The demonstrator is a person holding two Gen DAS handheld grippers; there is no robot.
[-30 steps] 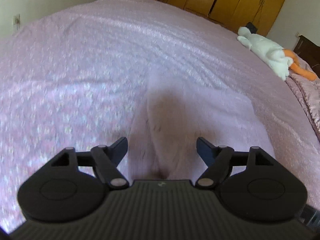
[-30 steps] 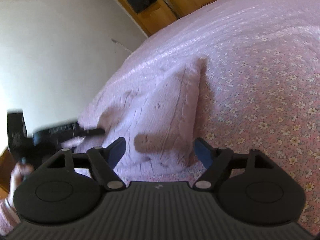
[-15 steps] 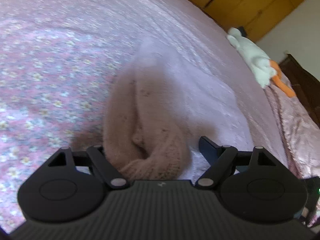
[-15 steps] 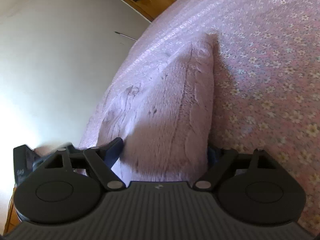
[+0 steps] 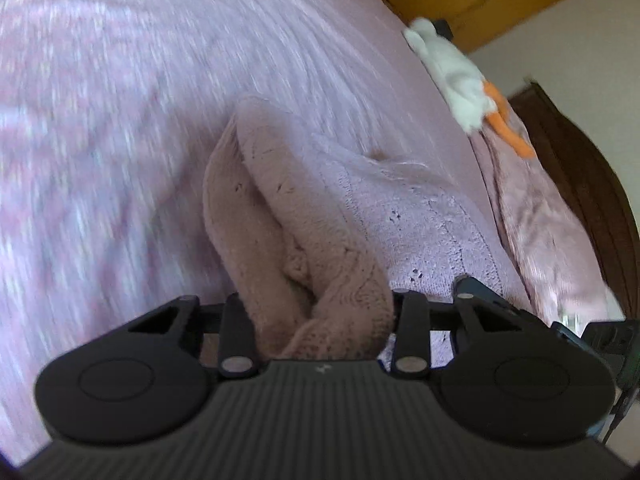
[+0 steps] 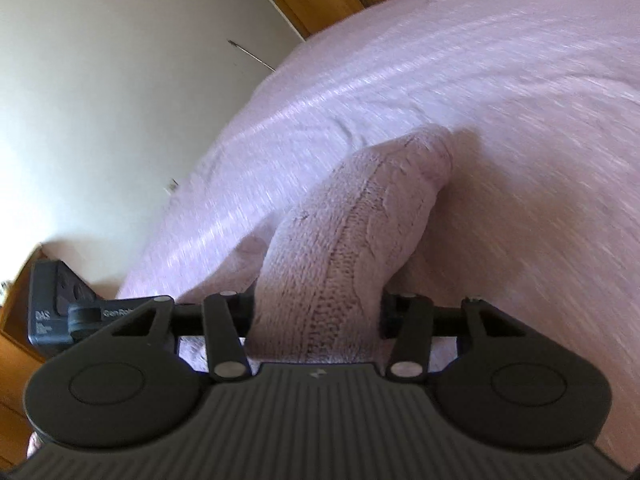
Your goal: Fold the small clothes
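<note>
**A:** Heads up, your fingertips are buried on both sides. The left gripper (image 5: 316, 312) has a bunched fold of the pink knit garment (image 5: 304, 240) stuffed between its jaws, and the fabric covers the pads completely. They've just been closing, and it looks clamped on the knit. Same deal with the right gripper (image 6: 318, 316): jaws have just been closing and a thick roll of the garment (image 6: 352, 240) fills the gap, pressed on both sides.

**B:** Where's the rest of it sitting?

**A:** On the bed (image 5: 100, 120), toward the near edge. In your left view one part lies flat on the pink bedspread while the held end humps up into the jaws. In your right view the roll arches off the cover. Bedspread is motion-blurred, so I can't read its pattern.

**B:** Room to move?

**A:** Plenty of bare cover toward the far edge. A white plush toy (image 5: 456, 80) with orange bits lies well away, by the headboard (image 5: 580, 168) side. Wooden wardrobe (image 6: 332, 0) stands beyond the bed. Your other gripper's body pokes in at the left of the right view, cut off by the frame.

**B:** Texture?

**A:** Cable-knit, soft, chunky, with tiny eyelet holes.
</note>
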